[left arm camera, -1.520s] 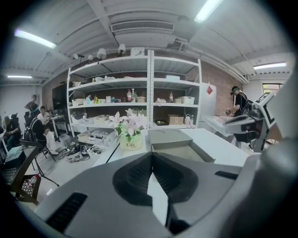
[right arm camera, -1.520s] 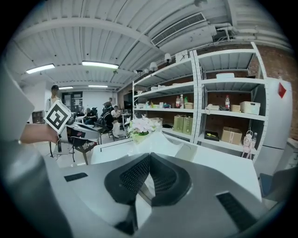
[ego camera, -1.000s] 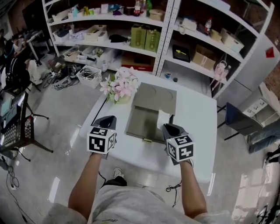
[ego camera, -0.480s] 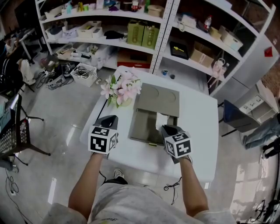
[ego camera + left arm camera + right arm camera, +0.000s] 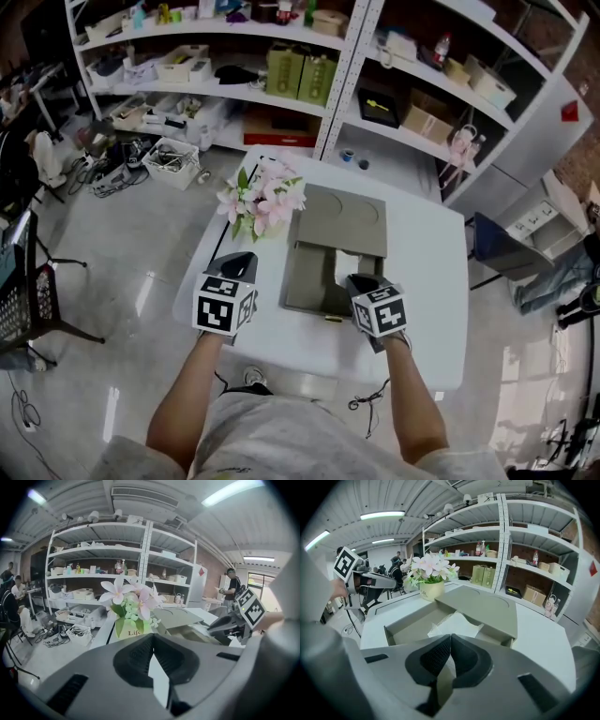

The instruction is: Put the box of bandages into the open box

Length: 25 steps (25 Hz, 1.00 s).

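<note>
head: overhead, down | gripper views: low, level | shared: open box (image 5: 309,277)

Light grey short-sleeved shirt (image 5: 281,442); left tool (image 5: 244,256), right tool (image 5: 355,279) dark grey, black-white marker cubes (image 5: 223,305).

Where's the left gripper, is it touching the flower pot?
Apart. The right gripper view shows a clear gap between the left gripper and the flower pot.

Left tongs (image 5: 152,637) seemingly closed, empty; flower pot (image 5: 131,626) ahead
</note>
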### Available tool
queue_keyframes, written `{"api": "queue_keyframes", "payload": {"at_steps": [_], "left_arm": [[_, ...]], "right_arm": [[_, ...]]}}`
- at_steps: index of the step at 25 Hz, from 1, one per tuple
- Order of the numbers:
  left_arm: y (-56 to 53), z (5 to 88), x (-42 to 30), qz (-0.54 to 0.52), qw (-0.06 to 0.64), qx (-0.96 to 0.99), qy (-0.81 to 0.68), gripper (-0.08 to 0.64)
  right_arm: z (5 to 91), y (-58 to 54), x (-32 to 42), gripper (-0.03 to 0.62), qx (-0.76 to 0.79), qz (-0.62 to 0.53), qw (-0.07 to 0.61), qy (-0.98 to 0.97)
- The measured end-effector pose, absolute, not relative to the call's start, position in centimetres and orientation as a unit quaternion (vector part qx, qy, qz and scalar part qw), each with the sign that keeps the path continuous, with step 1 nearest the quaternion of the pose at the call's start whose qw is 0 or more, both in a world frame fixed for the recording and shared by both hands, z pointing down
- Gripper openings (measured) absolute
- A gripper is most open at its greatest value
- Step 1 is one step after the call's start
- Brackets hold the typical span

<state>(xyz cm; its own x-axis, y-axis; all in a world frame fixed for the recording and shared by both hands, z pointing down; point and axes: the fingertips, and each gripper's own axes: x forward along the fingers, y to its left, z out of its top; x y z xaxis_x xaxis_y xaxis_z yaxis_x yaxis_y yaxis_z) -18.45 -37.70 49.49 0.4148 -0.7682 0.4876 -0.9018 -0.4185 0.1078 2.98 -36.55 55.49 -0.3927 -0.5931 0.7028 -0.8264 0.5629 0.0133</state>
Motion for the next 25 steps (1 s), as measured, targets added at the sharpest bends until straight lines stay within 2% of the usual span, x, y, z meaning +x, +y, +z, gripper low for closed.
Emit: {"api": "queue_keyframes", "payload": {"at_steps": [25], "left_arm": [[-40.2,51.4,-19.7,0.191,0.190,0.841,-0.470,0.003]], "right_arm": [[58.9,-37.0,1.6,0.023,0.423,0.204,0.391,-0.791]]}}
